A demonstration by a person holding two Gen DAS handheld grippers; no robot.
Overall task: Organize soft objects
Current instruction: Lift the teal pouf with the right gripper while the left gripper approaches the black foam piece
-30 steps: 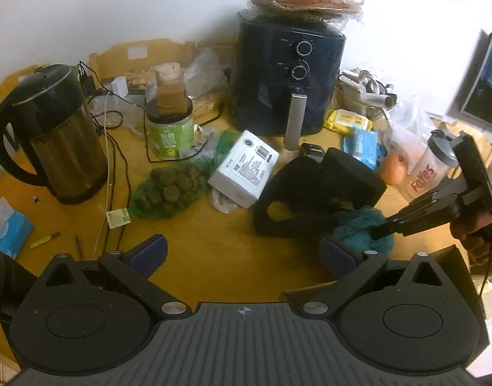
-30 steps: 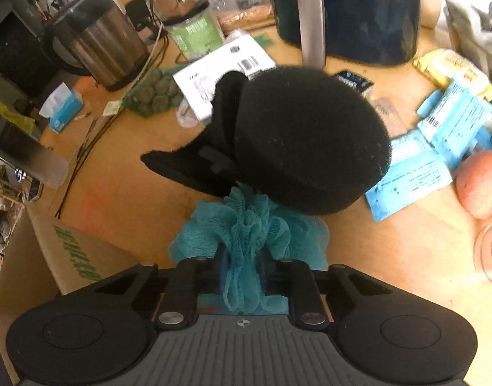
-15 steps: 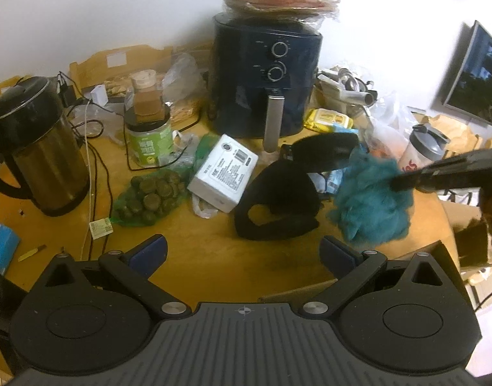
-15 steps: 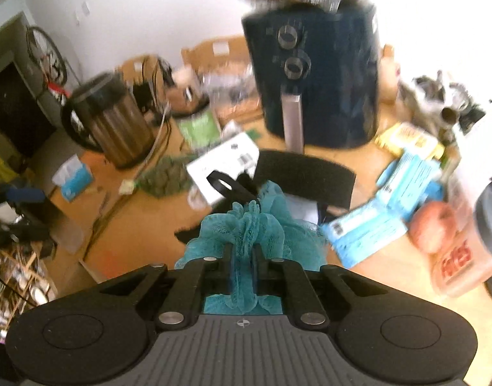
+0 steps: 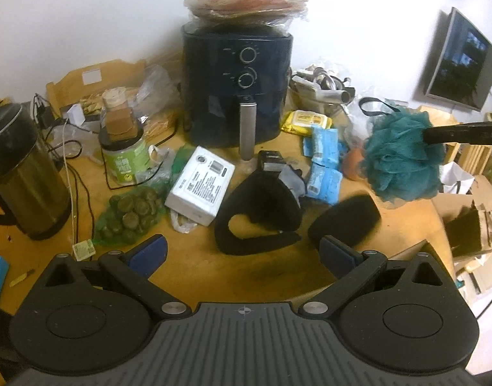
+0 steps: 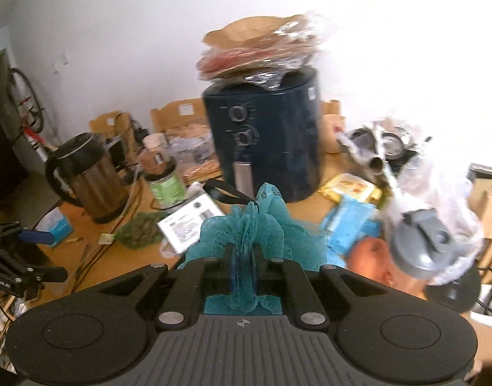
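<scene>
My right gripper (image 6: pixel 244 254) is shut on a teal mesh bath pouf (image 6: pixel 259 225) with a black loop and holds it in the air. In the left wrist view the pouf (image 5: pixel 403 157) hangs high at the right, above the table's right edge, pinched by the right gripper's black fingers (image 5: pixel 461 133). A black neck pillow (image 5: pixel 259 215) lies on the wooden table (image 5: pixel 213 273), and a black foam sponge (image 5: pixel 345 222) lies to its right. My left gripper (image 5: pixel 242 252) is open and empty above the table's near edge.
A dark air fryer (image 5: pixel 238 87) stands at the back, a kettle (image 5: pixel 23 173) at the left. A white box (image 5: pixel 201 185), a green net bag (image 5: pixel 130 215), a green jar (image 5: pixel 125 154) and blue packets (image 5: pixel 323 164) clutter the middle. An open cardboard box (image 5: pixel 465 225) sits off the right edge.
My right gripper lifted the teal pouf off the table, up and to the right. The black sponge that lay over it now rests on the table beside the pillow.
</scene>
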